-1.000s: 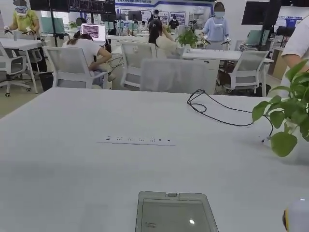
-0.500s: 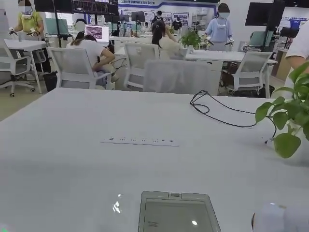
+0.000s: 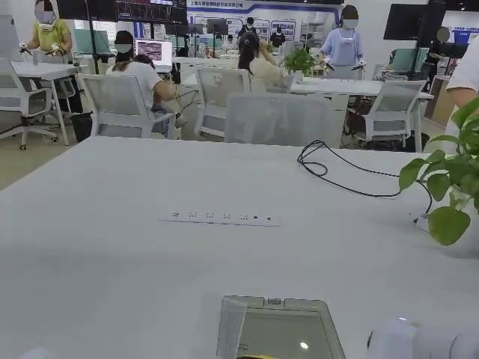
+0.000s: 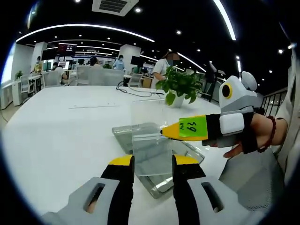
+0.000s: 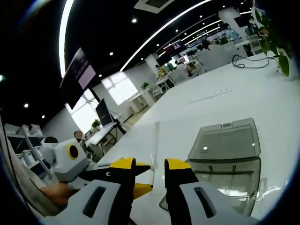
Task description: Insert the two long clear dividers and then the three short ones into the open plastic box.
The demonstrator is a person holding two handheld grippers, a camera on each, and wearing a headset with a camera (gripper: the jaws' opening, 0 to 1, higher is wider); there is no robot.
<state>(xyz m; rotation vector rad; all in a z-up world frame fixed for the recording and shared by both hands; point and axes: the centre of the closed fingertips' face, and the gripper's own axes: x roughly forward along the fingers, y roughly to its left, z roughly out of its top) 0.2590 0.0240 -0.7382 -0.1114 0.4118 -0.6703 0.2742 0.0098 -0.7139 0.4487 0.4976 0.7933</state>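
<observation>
On the white desk (image 3: 112,262) lies the open plastic box (image 5: 225,145). Above it stands a clear divider (image 4: 150,136), likely light, stiff and slick, best pinched at its edges. The left hand-held gripper (image 4: 153,161) clamps its sides; the right hand-held gripper (image 5: 151,165) straddles it, jaws apart.

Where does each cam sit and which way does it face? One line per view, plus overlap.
Head view: headset, facing forward-down across the table; open plastic box at bottom edge, white gripper housing lower right.
Left gripper view: on left gripper, looking along its jaws at the clear divider between them; right gripper and hand at right.
Right gripper view: on right gripper, divider edge-on between its jaws; left gripper at left.
Shared: box in all three.
</observation>
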